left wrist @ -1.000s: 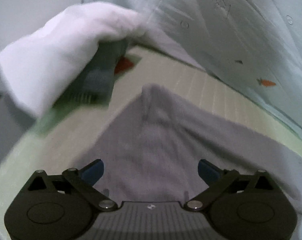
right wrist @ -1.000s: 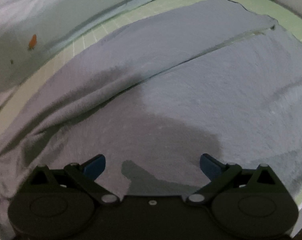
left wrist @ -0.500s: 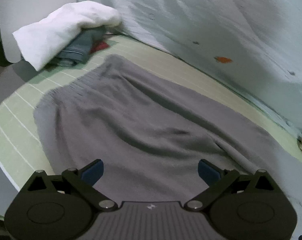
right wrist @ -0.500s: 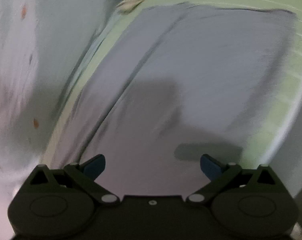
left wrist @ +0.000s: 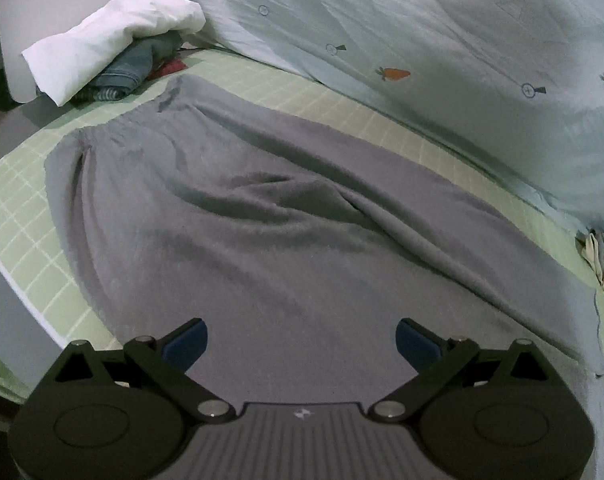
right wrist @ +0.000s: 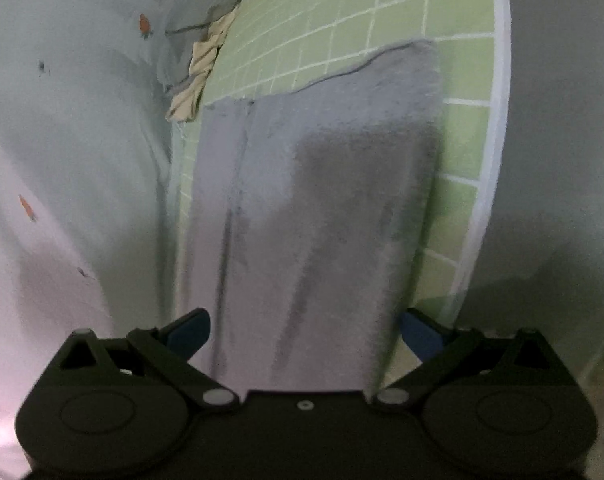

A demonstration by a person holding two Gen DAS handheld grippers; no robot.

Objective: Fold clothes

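Grey fleece trousers point(left wrist: 262, 216) lie spread on the green checked bed sheet point(left wrist: 14, 208), waistband toward the far left, with creases across the middle. In the right wrist view the trouser legs point(right wrist: 321, 208) run away from me to their hems. My left gripper point(left wrist: 302, 346) hovers open above the near edge of the trousers, nothing between its blue-tipped fingers. My right gripper point(right wrist: 305, 334) is open above the legs, holding nothing.
A pale blue quilt with carrot prints point(left wrist: 421, 40) lines the far side of the bed. A white cloth over folded dark clothes point(left wrist: 114, 44) sits at the far left corner. Crumpled beige and grey garments point(right wrist: 206, 40) lie past the hems. The mattress edge point(right wrist: 489, 160) runs on the right.
Both grippers have pulled back and swung. The left view now takes in the whole waist half; the right view has turned along the legs toward the hems. Both stayed open.
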